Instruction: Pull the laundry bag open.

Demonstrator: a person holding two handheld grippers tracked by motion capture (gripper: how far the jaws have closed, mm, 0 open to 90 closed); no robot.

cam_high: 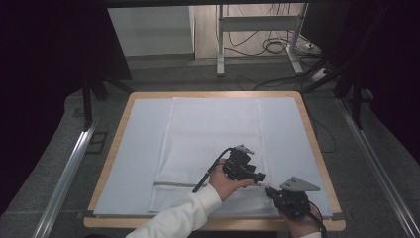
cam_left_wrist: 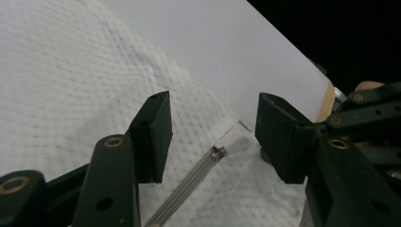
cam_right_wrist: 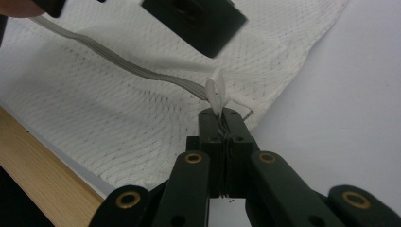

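In the high view the towel's [cam_high: 213, 144] lower right corner lay hidden behind the left gripper [cam_high: 261, 178] and hand; the right hand was cut off at the frame's bottom edge. In the right gripper view, the other gripper's jaws, blurred, ran off the top

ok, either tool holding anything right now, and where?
Right tool is shut on the white mesh-textured towel, pinching its near-right edge by the grey stripe. Left tool is open above it, holding nothing.

right gripper [cam_right_wrist: 226, 124] jaws pinching white towel [cam_right_wrist: 118, 109] edge, wooden table rim [cam_right_wrist: 42, 156]
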